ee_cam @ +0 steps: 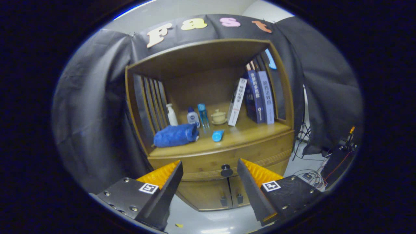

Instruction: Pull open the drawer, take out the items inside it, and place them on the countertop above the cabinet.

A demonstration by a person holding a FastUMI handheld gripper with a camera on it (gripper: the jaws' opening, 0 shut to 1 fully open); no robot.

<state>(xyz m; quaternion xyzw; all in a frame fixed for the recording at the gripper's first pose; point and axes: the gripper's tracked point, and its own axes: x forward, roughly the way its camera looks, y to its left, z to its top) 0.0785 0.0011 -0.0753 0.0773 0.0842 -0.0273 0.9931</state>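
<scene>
The tongs (209,182) stand wide apart with nothing between their fingers (169,182), held off from a wooden cabinet (208,191) and level with its drawer (208,162), which is shut; the round dark knob (226,170) on the drawer front shows in the gap between the fingers, nearer the right one, and well beyond their tips. Above the drawer is the countertop (253,131), the table of this job, set inside an open wooden frame with slatted sides. Going left to right along it: a rolled blue towel (175,135) lies near the front left corner; behind it a white pump bottle (171,114) stands upright by the left slats; next a small white bottle with a blue cap (193,117), then a slim clear blue bottle (203,115) just beside it; a small blue tube (217,135) lies in front of these, near the towel's right end; a pale lidded cup on a saucer (218,117) sits toward the back; then a white book (237,101) leans to the right against a row of dark blue books (259,96) standing by the right slats. Below the drawer, two cabinet doors (211,195) are closed, each with a small dark handle at the middle seam. To the right of the cabinet, on the floor, lie cables and dark equipment (338,161).
</scene>
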